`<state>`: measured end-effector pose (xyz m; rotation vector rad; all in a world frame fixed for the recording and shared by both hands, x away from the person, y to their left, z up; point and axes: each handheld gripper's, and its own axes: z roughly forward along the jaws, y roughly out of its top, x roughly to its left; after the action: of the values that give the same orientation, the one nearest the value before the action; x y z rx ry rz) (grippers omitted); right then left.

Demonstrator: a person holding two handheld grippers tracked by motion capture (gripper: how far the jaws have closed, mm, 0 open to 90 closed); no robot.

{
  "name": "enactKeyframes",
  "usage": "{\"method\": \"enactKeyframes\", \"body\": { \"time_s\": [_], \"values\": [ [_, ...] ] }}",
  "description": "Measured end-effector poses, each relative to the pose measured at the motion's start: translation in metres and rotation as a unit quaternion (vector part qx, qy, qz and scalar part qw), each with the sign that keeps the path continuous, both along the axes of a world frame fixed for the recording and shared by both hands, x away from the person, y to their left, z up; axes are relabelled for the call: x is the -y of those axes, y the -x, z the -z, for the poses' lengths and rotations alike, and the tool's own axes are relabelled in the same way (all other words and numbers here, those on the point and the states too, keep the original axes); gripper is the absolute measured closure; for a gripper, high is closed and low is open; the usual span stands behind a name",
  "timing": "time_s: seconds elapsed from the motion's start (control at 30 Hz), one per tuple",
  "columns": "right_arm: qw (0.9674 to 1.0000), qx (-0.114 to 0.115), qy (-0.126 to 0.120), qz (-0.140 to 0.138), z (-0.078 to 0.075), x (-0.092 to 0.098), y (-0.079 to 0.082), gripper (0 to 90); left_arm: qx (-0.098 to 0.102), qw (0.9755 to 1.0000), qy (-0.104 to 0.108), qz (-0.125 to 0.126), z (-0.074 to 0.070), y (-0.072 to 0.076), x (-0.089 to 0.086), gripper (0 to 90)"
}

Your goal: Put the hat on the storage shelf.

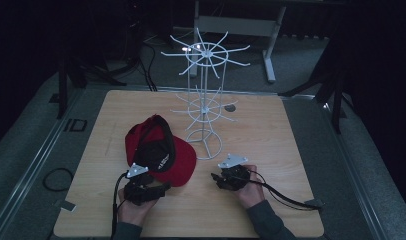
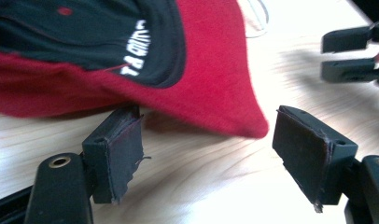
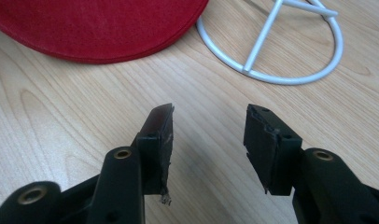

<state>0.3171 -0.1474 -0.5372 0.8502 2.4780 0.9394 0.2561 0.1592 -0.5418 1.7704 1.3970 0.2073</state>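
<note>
Cap (image 1: 158, 152), red and black, lies at centre frame before a white wire rack (image 1: 205, 100); the left gripper (image 2: 206, 154) gapes at its brim, the right gripper (image 3: 208, 140) waits spread, empty. Likely next: pinching the brim.

High view: fixed above the near edge, facing forward and down; takes in the whole light wooden table (image 1: 271, 150).
Left gripper view: low, very near the tabletop, looking past its jaws toward 1 o'clock at the red-and-black baseball cap (image 2: 211, 79).
Right gripper view: close above the wood, facing 11 o'clock.
Shared, both gripper views: cap brim.
Shared, high and right gripper views: ring foot of the white wire display stand (image 3: 290, 77), table centre.
</note>
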Motion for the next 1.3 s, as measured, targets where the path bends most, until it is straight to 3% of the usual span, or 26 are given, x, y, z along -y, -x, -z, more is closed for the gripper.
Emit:
{"method": "enactKeyframes", "body": {
  "time_s": [0.27, 0.57, 0.63, 0.77, 1.0, 1.23, 1.3],
  "values": [
    [1.0, 0.002, 0.002, 0.003, 0.0, 0.006, 0.001, 51.2, -0.019, 0.9997, 0.016, -0.002, 0.003, -0.015, -0.004, 41.6],
    [0.9999, 0.007, 0.004, 0.014, -0.002, 0.021, 0.007, 50.3, -0.015, 0.9984, 0.002, -0.055, -0.009, -0.038, -0.037, 56.8],
    [0.9998, 0.006, 0.006, 0.017, 0.0, 0.024, 0.008, 50.0, -0.014, 0.9982, 0.006, -0.058, -0.01, -0.043, -0.041, 56.1],
    [0.9996, 0.009, 0.009, 0.026, 0.0, 0.032, 0.011, 49.2, -0.031, 0.9982, 0.028, -0.043, -0.003, -0.051, -0.037, 52.5],
    [0.9987, 0.011, -0.006, 0.05, -0.003, 0.047, 0.01, 49.2, -0.05, 0.9972, 0.043, -0.035, 0.006, -0.059, -0.027, 52.2],
    [0.998, 0.009, -0.013, 0.061, -0.002, 0.056, 0.009, 49.0, -0.064, 0.9965, 0.044, -0.032, 0.014, -0.066, -0.019, 51.4],
    [0.9979, 0.008, -0.013, 0.063, -0.001, 0.057, 0.009, 48.9, -0.06, 0.9973, 0.026, -0.033, 0.017, -0.067, -0.017, 53.3]
  ]
}}
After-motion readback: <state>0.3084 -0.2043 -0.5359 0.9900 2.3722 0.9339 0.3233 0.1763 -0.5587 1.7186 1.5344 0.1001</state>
